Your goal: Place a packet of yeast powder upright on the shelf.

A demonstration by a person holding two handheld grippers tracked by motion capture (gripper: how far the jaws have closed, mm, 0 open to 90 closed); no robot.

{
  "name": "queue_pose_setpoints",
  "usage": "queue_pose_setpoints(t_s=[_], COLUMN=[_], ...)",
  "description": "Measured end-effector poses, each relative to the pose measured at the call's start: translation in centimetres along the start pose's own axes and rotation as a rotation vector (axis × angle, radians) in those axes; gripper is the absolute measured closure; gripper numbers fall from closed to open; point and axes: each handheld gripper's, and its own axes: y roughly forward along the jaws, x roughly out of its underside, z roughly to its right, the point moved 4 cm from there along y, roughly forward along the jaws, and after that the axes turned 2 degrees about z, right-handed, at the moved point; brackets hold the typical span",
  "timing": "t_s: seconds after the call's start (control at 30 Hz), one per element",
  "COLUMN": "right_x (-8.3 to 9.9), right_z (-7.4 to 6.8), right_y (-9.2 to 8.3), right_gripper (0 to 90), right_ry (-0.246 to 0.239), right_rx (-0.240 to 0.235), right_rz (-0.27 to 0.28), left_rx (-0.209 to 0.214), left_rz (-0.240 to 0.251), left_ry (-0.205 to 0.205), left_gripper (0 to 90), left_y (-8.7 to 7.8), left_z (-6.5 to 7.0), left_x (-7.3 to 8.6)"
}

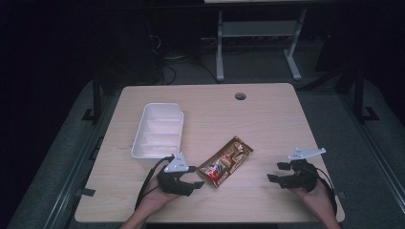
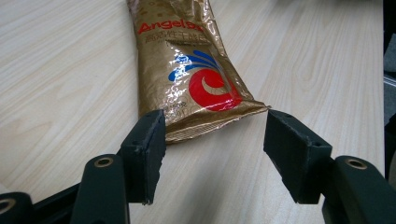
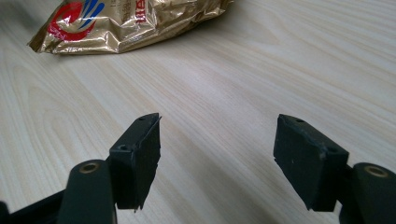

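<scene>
Going left to right across the wooden table [image 1: 267,109]. One white tray [image 1: 157,130], divided into compartments, is sitting toward the left, empty as far as I can tell from the high view. Just in front of it, the left gripper [image 1: 192,183] is hovering low over the table with its jaws standing wide apart and holding nothing. In the left gripper view, the left gripper [image 2: 212,154] is lining up on the near sealed end of the gold snack packet [image 2: 191,74], with the packet's crimped edge lying just ahead of the gap between the jaws, one pad right beside its corner, not pressing on it.

The gold snack packet [image 1: 224,161] is lying flat at the table's middle, slanted, just right of the tray and apart from it. One packet, no more.

Further right, the right gripper [image 1: 278,172] is waiting well apart from the packet, jaws likewise spread wide and empty; in its own view the right gripper [image 3: 217,154] is looking over bare wood toward the packet [image 3: 126,23].

Judgement: this is looking like the approach step before a pick. Next move is calling for the left gripper to ease forward so the packet's end sits between the pads, then close on it; the thin foil edge could be slipping out.

Count: two grippers, one tray, one packet.
</scene>
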Motion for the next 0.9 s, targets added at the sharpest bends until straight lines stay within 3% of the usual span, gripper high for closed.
queue_pose_setpoints(t_s=[0.23, 0.37, 0.5, 0.73, 0.9], right_x=[-0.1, -0.2, -0.5, -1.5, -3.0], right_z=[0.0, 0.3, 0.7, 1.5, 1.6], right_y=[-0.1, -0.2, -0.2, 0.2, 0.5], right_gripper=[30.1, 28.8, 27.4, 23.9, 23.9], right_ry=[0.011, 0.044, 0.098, 0.139, 0.140], right_rx=[0.001, -0.012, -0.028, -0.017, -0.018], right_rz=[0.011, 0.028, 0.043, 0.051, 0.060], left_rx=[-0.004, 0.000, -0.001, 0.000, 0.005], left_rz=[-0.011, -0.014, -0.027, -0.053, -0.068], left_ry=[0.000, -0.014, -0.014, -0.016, -0.021], left_gripper=[41.3, 42.5, 48.7, 58.9, 67.2], left_y=[0.2, 0.6, 0.9, 1.9, 2.9], left_z=[0.0, -0.2, -0.2, -0.3, -0.7], left_x=[-0.1, -0.4, -1.0, -2.1, -2.5])
